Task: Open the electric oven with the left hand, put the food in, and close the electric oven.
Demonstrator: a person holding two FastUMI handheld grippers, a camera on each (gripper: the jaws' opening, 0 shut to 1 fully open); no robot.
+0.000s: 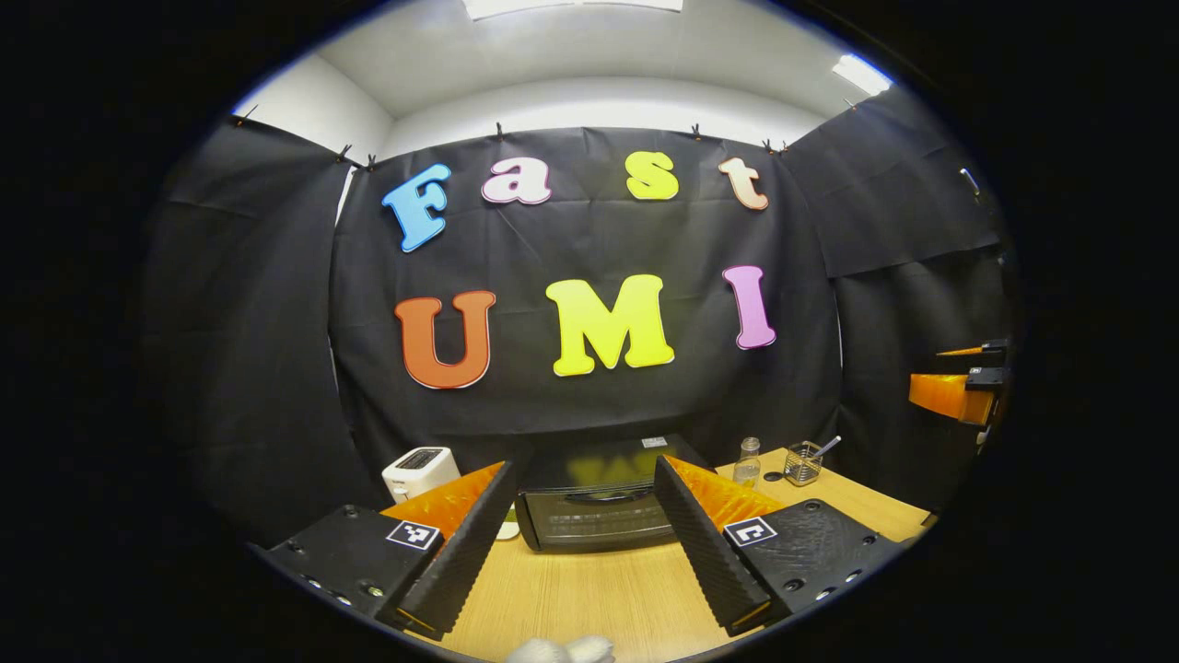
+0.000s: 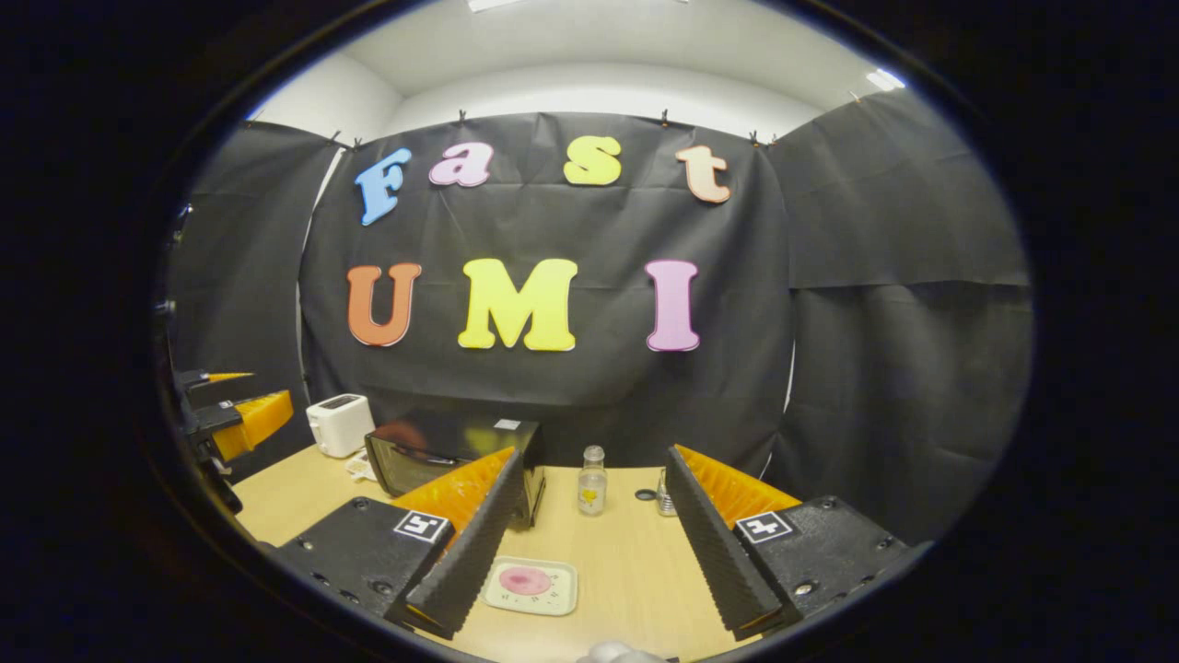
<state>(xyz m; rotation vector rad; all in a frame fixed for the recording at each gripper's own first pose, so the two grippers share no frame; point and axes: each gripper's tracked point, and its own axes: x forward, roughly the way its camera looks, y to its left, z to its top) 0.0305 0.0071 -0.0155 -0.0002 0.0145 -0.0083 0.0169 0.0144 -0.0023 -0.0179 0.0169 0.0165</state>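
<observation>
Both tongs wide, empty; oven (image 1: 594, 517) door shut; left tongs (image 1: 580, 543) may slip off handle (image 1: 603, 495); food (image 2: 525, 580) waits on table (image 2: 626, 571)

Left gripper view: you look level over the tabletop (image 1: 589, 589), straight at the closed oven (image 1: 594, 516) front, fairly near.
Right gripper view: you face the same wall from farther right, oven (image 2: 442, 460) seen at an angle, plate (image 2: 531, 586) close below.
Shared: oven, toaster (image 1: 419, 471), bottle (image 2: 592, 481), tabletop.

Black oven (image 1: 594, 516); white toaster (image 1: 419, 470); pink food (image 2: 525, 580) on pale plate (image 2: 560, 599).
</observation>
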